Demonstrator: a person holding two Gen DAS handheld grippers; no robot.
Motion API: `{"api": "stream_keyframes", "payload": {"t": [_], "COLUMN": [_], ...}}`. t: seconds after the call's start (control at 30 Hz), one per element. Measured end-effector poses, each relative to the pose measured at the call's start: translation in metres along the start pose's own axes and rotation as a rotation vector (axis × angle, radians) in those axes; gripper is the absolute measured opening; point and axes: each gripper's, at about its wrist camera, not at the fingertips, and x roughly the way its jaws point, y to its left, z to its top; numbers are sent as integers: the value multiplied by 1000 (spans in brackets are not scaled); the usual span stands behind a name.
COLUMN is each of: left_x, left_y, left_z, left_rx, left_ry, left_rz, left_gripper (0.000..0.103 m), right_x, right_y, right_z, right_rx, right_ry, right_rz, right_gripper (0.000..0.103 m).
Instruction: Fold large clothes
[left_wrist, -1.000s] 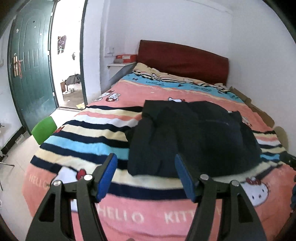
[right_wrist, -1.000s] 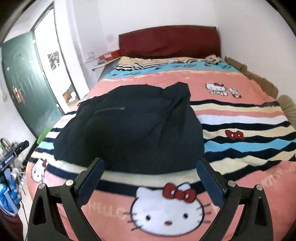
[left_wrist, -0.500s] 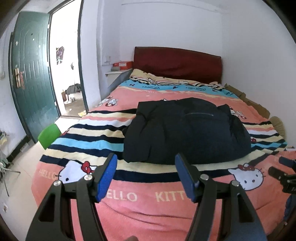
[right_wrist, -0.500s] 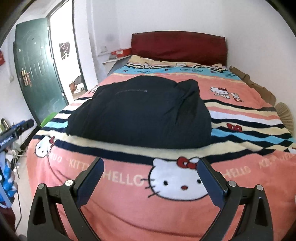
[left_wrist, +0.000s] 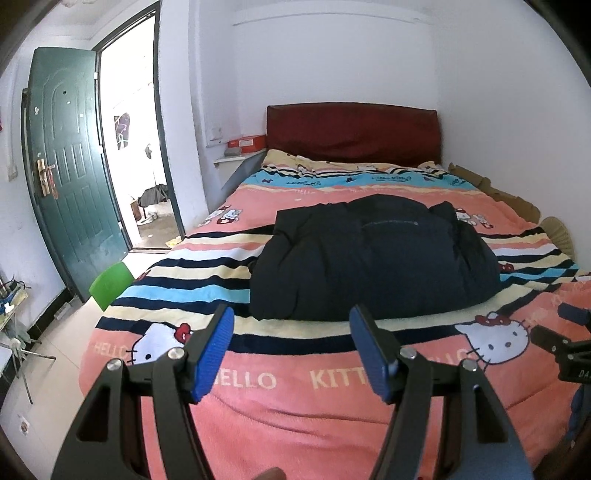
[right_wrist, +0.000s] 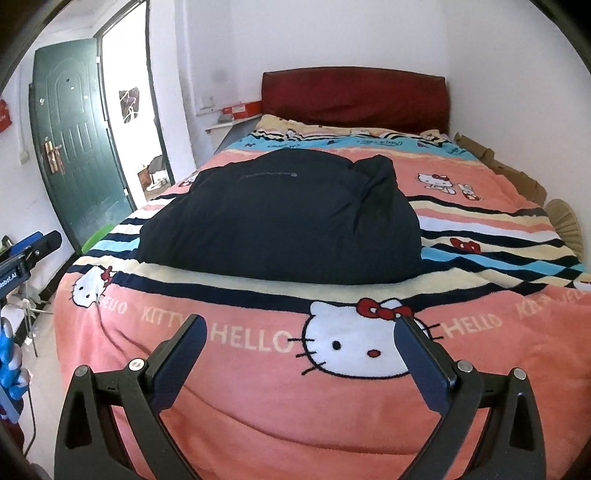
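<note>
A large dark navy padded jacket (left_wrist: 373, 258) lies folded in a bulky bundle in the middle of the bed; it also shows in the right wrist view (right_wrist: 284, 218). My left gripper (left_wrist: 291, 350) is open and empty, held back over the foot of the bed, well short of the jacket. My right gripper (right_wrist: 301, 358) is open and empty, also over the foot of the bed, apart from the jacket. The right gripper's tip (left_wrist: 569, 332) shows at the right edge of the left wrist view.
The bed carries a pink striped Hello Kitty blanket (left_wrist: 258, 387) and a red headboard (left_wrist: 351, 133). A green door (left_wrist: 70, 184) stands open at the left, with a green stool (left_wrist: 109, 284) by the bed's left side. Cardboard (right_wrist: 517, 177) lines the right side.
Both grippers have drawn back and up from the jacket toward the foot of the bed. The jacket lies still and looks smaller and farther away.
</note>
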Motion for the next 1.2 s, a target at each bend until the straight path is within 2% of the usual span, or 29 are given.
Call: {"api": "stream_keyframes", "payload": {"t": [0.57,1.2], "left_x": [15,44], "left_y": [-22,-42], "left_z": [-23,-50], "left_rx": [40,73], "left_ry": [67,165], "left_rz": [-13,-46], "left_gripper": [63,63], "right_x": [8,29], "right_y": [1,21], "right_z": [-14,-26], "right_rx": [11,-10], "right_ry": [15,71], "right_rz": [-10,-21], "right_gripper": [103,103]}}
